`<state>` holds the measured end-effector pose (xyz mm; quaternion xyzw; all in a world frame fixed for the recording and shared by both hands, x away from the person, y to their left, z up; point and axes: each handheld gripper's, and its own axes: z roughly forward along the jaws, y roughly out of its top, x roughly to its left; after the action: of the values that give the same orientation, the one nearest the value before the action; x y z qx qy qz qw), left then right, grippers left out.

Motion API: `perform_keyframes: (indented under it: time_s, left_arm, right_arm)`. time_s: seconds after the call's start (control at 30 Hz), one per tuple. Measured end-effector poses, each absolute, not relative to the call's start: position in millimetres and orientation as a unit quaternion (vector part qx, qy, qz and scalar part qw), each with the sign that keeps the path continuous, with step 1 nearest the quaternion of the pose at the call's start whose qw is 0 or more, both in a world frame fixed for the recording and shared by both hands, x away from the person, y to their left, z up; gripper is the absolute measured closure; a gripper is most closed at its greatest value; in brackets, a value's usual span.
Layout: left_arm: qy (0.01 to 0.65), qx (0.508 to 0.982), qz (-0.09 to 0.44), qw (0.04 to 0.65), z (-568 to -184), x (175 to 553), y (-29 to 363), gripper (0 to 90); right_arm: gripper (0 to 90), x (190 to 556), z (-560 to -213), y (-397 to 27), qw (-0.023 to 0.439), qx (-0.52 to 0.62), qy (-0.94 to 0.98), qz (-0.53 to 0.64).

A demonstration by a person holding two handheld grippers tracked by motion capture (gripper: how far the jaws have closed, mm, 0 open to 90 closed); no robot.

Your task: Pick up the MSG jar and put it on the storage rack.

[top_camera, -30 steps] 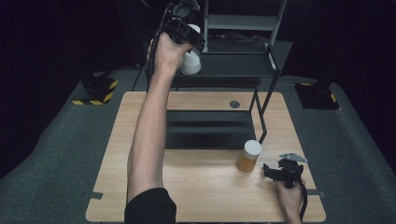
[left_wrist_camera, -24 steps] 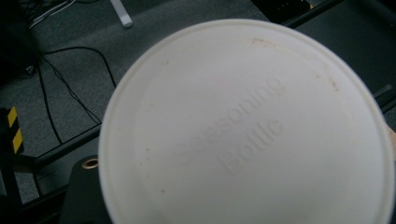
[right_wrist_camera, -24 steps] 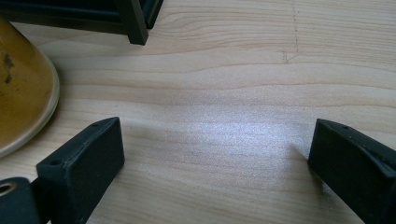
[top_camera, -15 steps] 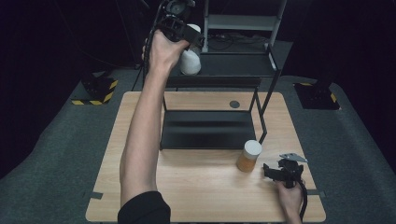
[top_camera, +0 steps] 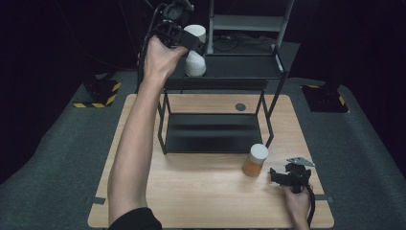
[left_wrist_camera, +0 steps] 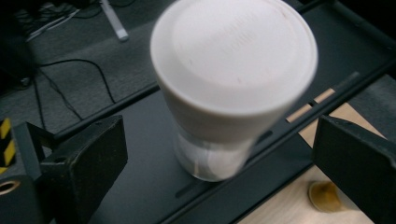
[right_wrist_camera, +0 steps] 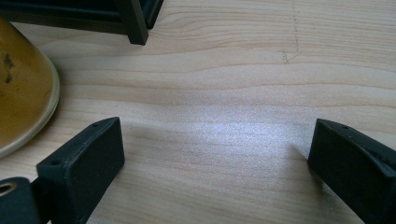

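The left tool (top_camera: 191, 45) is raised high over the top shelf (top_camera: 239, 67) of a black metal rack, its jaws spread wide apart with nothing between the pads; in the left gripper view the two black jaws stand at either side of a white cup-like container (left_wrist_camera: 233, 79) that sits upright on the shelf below them, clear of both jaws. In the high view this white container (top_camera: 195, 61) stands near the left end of the top shelf, just under the tool. The left forearm (top_camera: 136, 139) reaches up across the left part of the worktop (top_camera: 191, 196). The right tool (top_camera: 277, 177) rests low on the worktop near its right front corner, jaws also wide apart and holding nothing; the right gripper view shows bare wood grain between them. Just beside it, to the left, stands an amber jar with a pale lid (top_camera: 255, 160), apart from the jaws; its rounded amber side (right_wrist_camera: 21, 88) shows at the left edge of the right gripper view. The jar stands just in front of the rack's lower shelf (top_camera: 210, 132), near the rack's front right leg (right_wrist_camera: 133, 21).
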<state>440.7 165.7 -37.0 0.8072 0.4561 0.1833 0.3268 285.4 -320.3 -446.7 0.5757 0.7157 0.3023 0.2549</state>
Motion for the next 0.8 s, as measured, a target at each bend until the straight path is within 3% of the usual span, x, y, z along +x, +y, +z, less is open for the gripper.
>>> perform_keyframes:
  time_s: [0.8]
  left_arm:
    - [0.422,0.816,0.201,0.341,-76,394,180,0.8]
  right_arm:
    - [3.2,285,-447,-320,0.255,0.575,0.716,0.303]
